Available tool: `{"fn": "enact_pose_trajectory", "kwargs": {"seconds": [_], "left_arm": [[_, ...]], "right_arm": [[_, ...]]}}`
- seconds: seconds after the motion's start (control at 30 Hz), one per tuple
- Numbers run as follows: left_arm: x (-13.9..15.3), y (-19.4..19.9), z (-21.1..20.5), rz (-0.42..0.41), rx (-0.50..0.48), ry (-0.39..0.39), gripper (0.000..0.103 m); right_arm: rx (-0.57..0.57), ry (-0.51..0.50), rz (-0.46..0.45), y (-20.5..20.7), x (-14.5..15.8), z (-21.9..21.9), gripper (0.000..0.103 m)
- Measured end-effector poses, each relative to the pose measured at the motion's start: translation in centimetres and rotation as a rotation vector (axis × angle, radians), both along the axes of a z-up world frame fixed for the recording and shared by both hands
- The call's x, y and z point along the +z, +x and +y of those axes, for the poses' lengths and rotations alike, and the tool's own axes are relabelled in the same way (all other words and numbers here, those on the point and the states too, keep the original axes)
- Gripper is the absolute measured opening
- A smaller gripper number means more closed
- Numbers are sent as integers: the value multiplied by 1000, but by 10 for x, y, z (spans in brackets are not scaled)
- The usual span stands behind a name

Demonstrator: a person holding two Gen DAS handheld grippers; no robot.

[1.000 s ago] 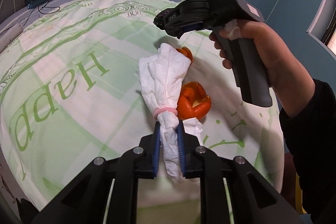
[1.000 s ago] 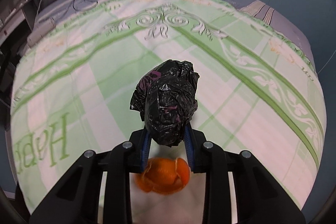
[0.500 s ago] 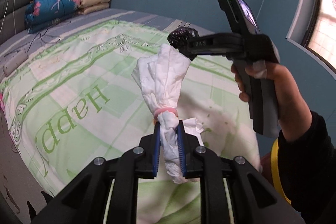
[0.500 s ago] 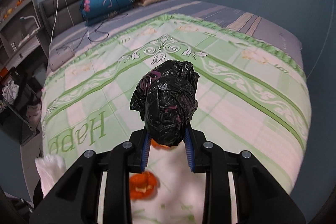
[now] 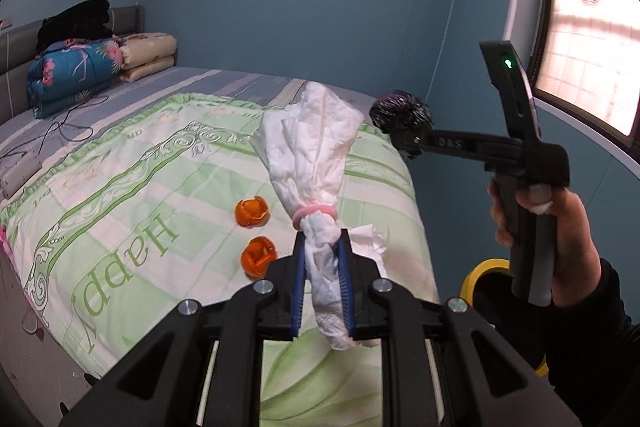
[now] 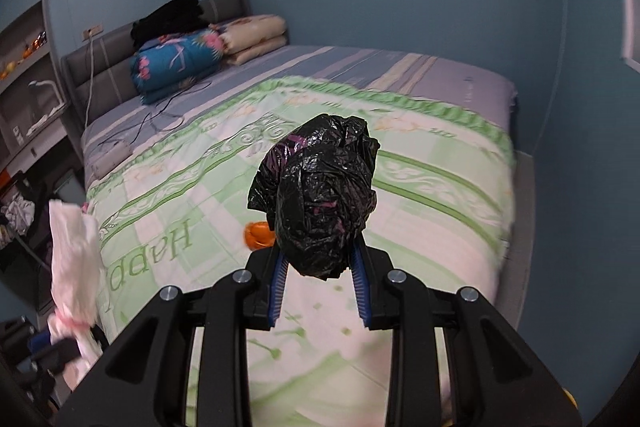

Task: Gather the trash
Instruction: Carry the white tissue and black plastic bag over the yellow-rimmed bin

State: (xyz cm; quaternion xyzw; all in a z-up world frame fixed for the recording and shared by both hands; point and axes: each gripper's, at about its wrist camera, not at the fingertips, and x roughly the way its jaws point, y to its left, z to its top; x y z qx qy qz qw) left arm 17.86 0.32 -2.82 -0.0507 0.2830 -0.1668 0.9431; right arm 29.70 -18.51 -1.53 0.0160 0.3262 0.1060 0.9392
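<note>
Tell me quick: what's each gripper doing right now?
Left gripper: closed on the white tissue bundle.
Right gripper: closed on the crumpled black plastic bag.

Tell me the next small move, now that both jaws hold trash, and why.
Probably swing the right gripper down over the yellow-rimmed bin beside the bed and drop the black bag wad. Both grippers are full: the left gripper clamps the white tissue bundle, so the two orange peels on the quilt must wait.

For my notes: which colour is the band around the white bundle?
Pink band, clearest in the left wrist view.
</note>
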Motion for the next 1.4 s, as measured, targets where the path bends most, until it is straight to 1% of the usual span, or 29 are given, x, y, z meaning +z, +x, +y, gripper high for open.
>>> {"fn": "enact_pose_trajectory", "kwargs": {"seconds": [0.27,0.47,0.63,0.8,0.93,1.13,1.27,1.4], "left_arm": [[14,-13,-34,-33,-73,8,14],[21,-21,-61,-51,-134,13,14],[27,-26,-90,-56,-195,21,14],[31,-30,-117,-68,-250,35,14],[28,-29,-138,-69,-290,52,14],[17,-28,-173,-43,-346,77,14],[7,-25,-192,-12,-367,87,14],[-6,-23,-211,14,-394,103,14]], "right_arm": [[-114,0,-19,-58,3,-61,27],[-210,21,-39,-105,5,-110,27],[-283,39,-47,-136,1,-141,27],[-343,51,-32,-162,-8,-164,28],[-404,36,-34,-181,-14,-178,28],[-478,21,-25,-202,-26,-193,28],[-512,43,13,-205,-38,-205,28],[-543,43,44,-211,-51,-210,28]]}}
